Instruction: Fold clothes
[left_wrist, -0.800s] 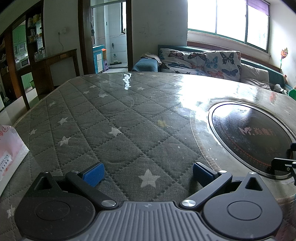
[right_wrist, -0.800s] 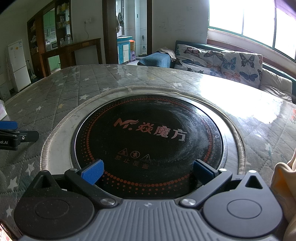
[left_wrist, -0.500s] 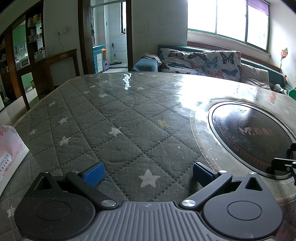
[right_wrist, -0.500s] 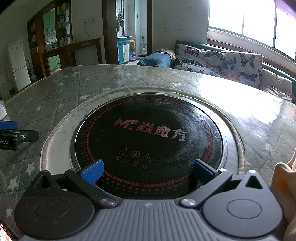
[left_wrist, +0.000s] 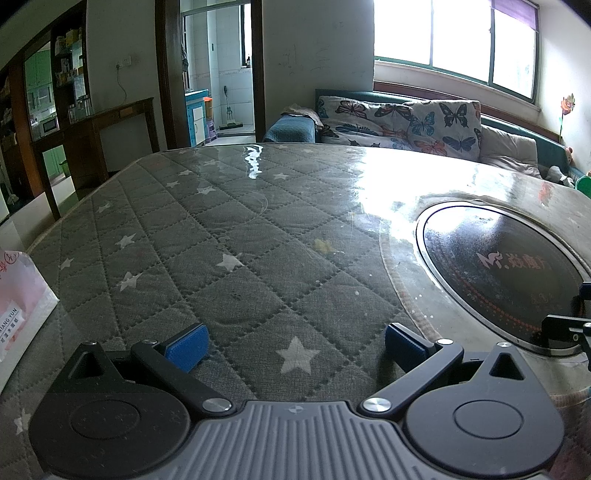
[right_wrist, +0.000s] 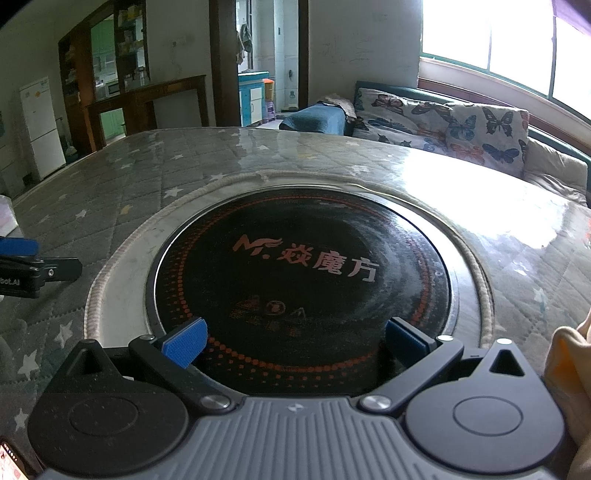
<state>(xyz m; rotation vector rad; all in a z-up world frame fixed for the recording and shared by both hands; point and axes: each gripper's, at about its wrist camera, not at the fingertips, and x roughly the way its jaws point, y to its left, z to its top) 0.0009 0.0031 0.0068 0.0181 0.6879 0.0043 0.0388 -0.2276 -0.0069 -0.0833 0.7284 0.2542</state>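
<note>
My left gripper (left_wrist: 295, 341) is open and empty, low over the grey star-quilted table cover (left_wrist: 229, 236). My right gripper (right_wrist: 295, 341) is open and empty, low over the black round cooktop (right_wrist: 306, 266) set in the table. A pale yellow garment (right_wrist: 569, 369) shows only as an edge at the far right of the right wrist view, beside the right gripper; most of it is out of frame. The left gripper's finger (right_wrist: 37, 266) shows at the left edge of the right wrist view, and the right gripper's finger (left_wrist: 569, 325) at the right edge of the left wrist view.
The cooktop also shows in the left wrist view (left_wrist: 506, 269). A white and pink bag (left_wrist: 18, 295) lies at the table's left edge. A butterfly-print sofa (left_wrist: 402, 118) stands behind the table under the windows. A dark wooden counter (right_wrist: 147, 99) and a white fridge (right_wrist: 40, 125) stand far left.
</note>
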